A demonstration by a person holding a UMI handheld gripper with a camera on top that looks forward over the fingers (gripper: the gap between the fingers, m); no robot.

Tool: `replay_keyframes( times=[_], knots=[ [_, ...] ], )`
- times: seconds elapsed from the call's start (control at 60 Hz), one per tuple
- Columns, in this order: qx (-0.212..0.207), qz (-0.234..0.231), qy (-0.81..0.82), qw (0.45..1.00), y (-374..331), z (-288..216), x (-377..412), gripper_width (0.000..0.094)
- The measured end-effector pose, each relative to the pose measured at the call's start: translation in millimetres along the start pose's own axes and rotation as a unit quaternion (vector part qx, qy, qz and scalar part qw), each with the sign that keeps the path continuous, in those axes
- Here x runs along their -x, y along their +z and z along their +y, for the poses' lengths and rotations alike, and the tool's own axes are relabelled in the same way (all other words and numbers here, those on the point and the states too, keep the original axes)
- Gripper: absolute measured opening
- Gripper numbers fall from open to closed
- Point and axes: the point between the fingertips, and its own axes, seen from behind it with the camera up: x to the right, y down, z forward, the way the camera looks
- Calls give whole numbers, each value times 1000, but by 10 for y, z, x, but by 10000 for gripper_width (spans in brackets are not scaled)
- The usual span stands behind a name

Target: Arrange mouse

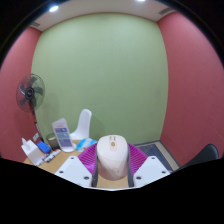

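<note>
Green back wall [100,70] and red side walls [195,90] close in a small room, with a wooden desk [65,160] low in the foreground. Near the desk's far left corner stands a black pedestal fan [30,93], and beside it a white chair [82,125] faces the desk's far edge. On the desk's left part lie a tilted pale box or booklet [63,133] and some small white and blue items [33,150]; they are too small to name with confidence. A dark mat or keyboard-like slab [150,152] shows toward the desk's right edge, partly hidden behind the right finger.

Closest of all, the hand-held gripper [112,172] reaches forward over the desk's near edge. A beige mouse [112,158] sits between its two fingers, its length running along them, and the magenta pads [90,160] appear to press against both of its sides, so the hand-held gripper looks narrowed onto the mouse. Nothing stands between the mouse and the desk's far things.
</note>
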Motion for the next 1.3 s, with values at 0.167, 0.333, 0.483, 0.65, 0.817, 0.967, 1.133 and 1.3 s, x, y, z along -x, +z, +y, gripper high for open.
replay_keyframes(
  times=[0.167, 0.333, 0.483, 0.65, 0.817, 0.967, 1.133, 1.3],
  knots=[
    [42, -69, 21, 997, -294, 416, 1489, 394],
    [135, -96, -25, 986, -267, 1845, 2533, 396],
    [183, -85, -35, 979, -187, 2582, 2745, 459],
    [193, -73, -51, 977, -228, 2657, 2753, 708],
    [177, -67, -67, 980, -638, 2260, 2776, 849],
    [156, -55, -74, 983, -1230, 1842, 2786, 844],
    [132, -47, -73, 987, -1963, 1565, 2791, 843],
    [120, -38, -72, 989, -2677, 1532, 2743, 844]
  ],
)
